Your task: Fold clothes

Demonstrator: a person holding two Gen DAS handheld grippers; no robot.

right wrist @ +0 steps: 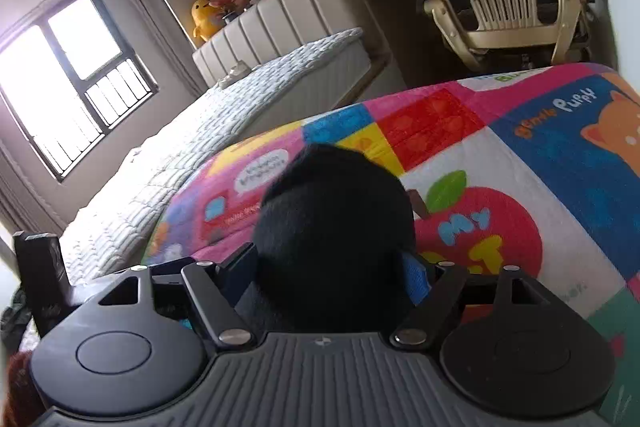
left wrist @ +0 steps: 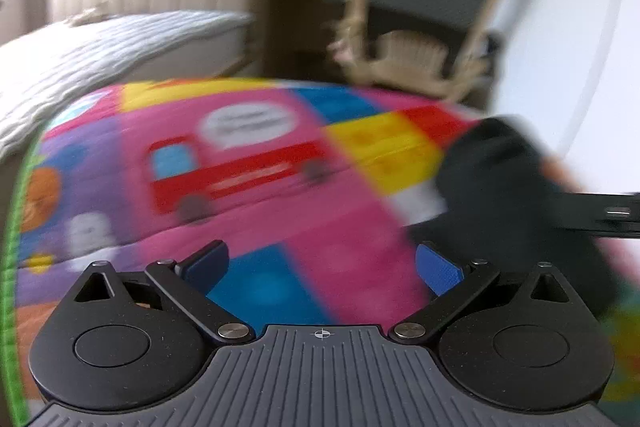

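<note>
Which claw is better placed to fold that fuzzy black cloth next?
Probably the right claw: the fuzzy black cloth bunches between its fingers. The left claw is open over the colourful blanket, with the cloth off to its side.

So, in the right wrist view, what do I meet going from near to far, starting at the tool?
Right tool → black garment between its fingers → colourful play mat → beige chair beyond the mat's far edge.
</note>
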